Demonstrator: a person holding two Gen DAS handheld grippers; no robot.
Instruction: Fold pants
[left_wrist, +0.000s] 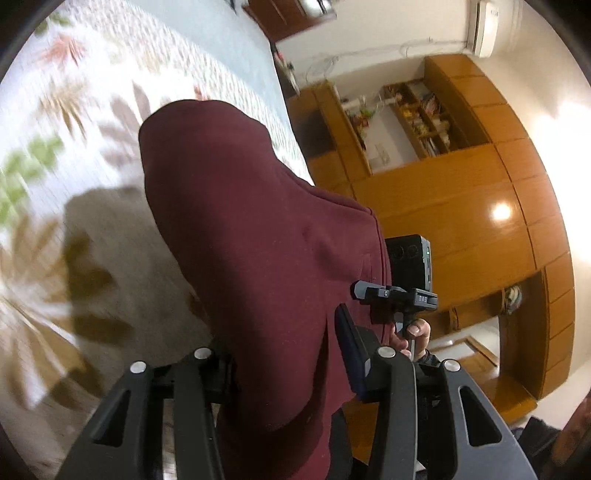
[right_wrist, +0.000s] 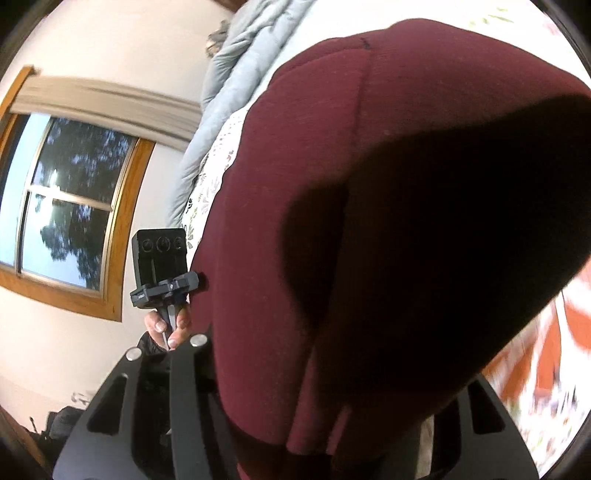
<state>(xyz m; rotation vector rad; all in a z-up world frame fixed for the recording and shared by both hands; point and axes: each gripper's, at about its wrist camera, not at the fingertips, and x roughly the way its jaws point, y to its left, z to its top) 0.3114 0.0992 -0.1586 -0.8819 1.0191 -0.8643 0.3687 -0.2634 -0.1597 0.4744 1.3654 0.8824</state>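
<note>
Over the leaf-print bedspread (left_wrist: 74, 155) my left gripper (left_wrist: 284, 373) and right gripper (right_wrist: 325, 373) each clamp the maroon pants (left_wrist: 240, 229), mid-fold; next, I judge, lay this edge evenly on the far cloth.

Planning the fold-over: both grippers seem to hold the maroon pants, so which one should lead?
Neither clearly: the left gripper and right gripper each clamp the lifted pants above the bedspread, so probably move together.

Bedspread (left_wrist: 55, 155) blurred — claw tips hidden
</note>
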